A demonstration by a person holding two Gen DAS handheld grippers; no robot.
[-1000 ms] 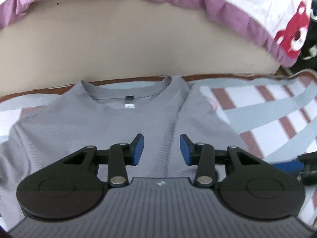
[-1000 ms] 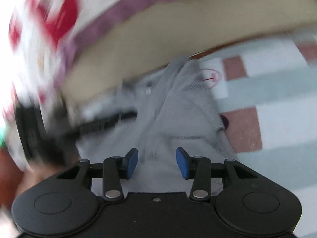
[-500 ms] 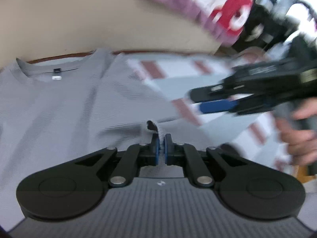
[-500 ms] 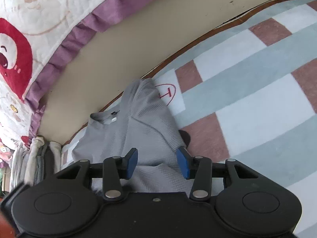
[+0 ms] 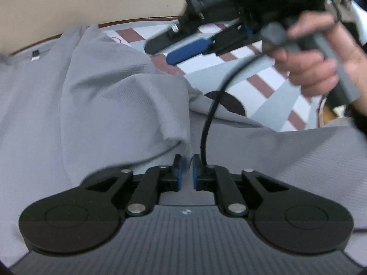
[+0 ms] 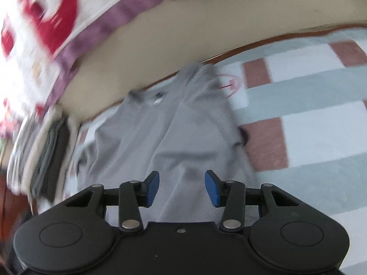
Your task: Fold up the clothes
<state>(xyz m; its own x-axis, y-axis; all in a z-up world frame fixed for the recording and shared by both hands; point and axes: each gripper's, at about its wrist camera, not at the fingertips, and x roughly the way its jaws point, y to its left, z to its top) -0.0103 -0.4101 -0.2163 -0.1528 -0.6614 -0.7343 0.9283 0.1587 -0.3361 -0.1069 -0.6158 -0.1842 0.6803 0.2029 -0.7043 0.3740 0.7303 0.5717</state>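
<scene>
A grey T-shirt [image 5: 96,96] lies collar-away on a checked cloth, its right side folded in over the body. My left gripper [image 5: 186,174] is shut on the shirt's folded sleeve edge and holds it just above the body. My right gripper [image 6: 182,186] is open and empty, hovering above the shirt [image 6: 183,137]. In the left wrist view the right gripper [image 5: 190,50] is held by a hand above the cloth to the right of the shirt.
The checked cloth [image 6: 309,105] of grey, white and brown squares spreads to the right. A beige bed side [image 6: 183,36] with a purple-trimmed quilt [image 6: 45,18] stands behind. A pile of folded clothes [image 6: 43,146] sits at the left.
My left gripper closed on the shirt's right sleeve edge and carried it in over the body. My right gripper swung around above the shirt and stayed open.
</scene>
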